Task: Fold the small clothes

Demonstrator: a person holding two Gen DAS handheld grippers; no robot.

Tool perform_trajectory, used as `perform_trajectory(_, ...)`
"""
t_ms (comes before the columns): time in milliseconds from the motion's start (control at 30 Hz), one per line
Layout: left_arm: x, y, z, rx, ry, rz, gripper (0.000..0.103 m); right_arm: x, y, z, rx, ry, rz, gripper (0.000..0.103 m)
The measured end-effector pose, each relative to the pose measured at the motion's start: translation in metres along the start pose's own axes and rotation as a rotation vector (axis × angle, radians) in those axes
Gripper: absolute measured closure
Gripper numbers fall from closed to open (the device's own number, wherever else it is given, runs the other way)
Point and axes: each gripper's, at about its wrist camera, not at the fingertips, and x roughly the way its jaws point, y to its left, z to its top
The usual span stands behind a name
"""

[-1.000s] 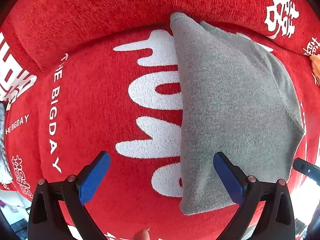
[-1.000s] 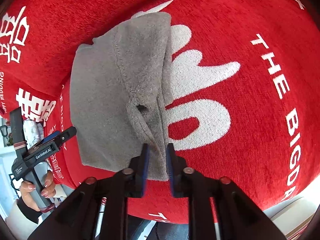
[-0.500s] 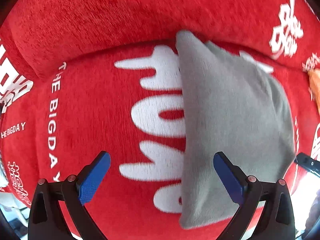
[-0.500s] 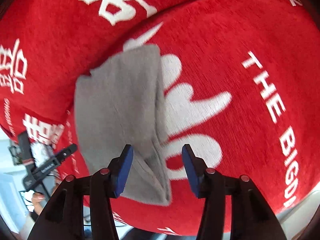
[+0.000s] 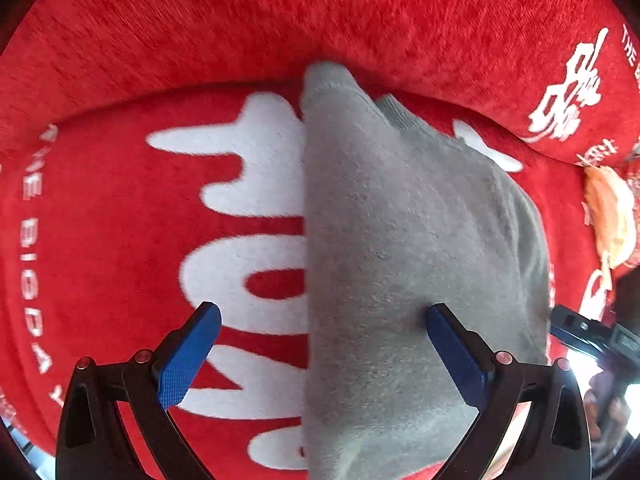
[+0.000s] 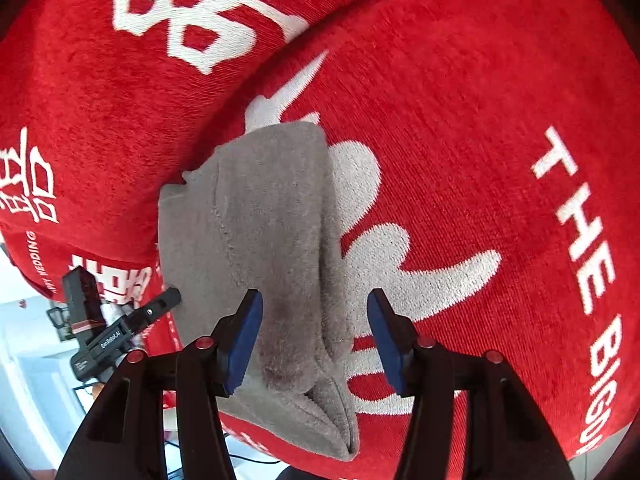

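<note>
The grey garment (image 6: 260, 264) lies folded on the red sofa cover (image 6: 460, 140). The right gripper (image 6: 314, 338) has just been opening, its fingers straddling the edge at 6 o'clock without pressing; the left gripper (image 5: 324, 354) is wide open, empty. Press the fold flat before the next grasp.

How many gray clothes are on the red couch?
1. The gray garment lies folded on the red seat cushion, against the backrest. More could be out of view.

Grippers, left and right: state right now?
Left gripper: open, holding nothing.
Right gripper: open, just released the folded grey garment, jaws opening.
</note>
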Motion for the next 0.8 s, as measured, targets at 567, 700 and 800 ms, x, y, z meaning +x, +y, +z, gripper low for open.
perform_trajectory(567,0.042,-0.045,0.013,0.104,0.063,-0.110,0.000,0.066,0.011,0.021,-0.093,0.143,0.298,0.037)
perform_trajectory(700,0.030,-0.048,0.008,0.109,0.026,-0.096,0.023,0.067,0.006,0.014,-0.028,0.142,0.290,0.070)
perform_trajectory(800,0.015,-0.055,0.002,0.160,-0.014,-0.087,0.047,0.058,0.007,0.007,-0.002,0.128,0.374,0.072)
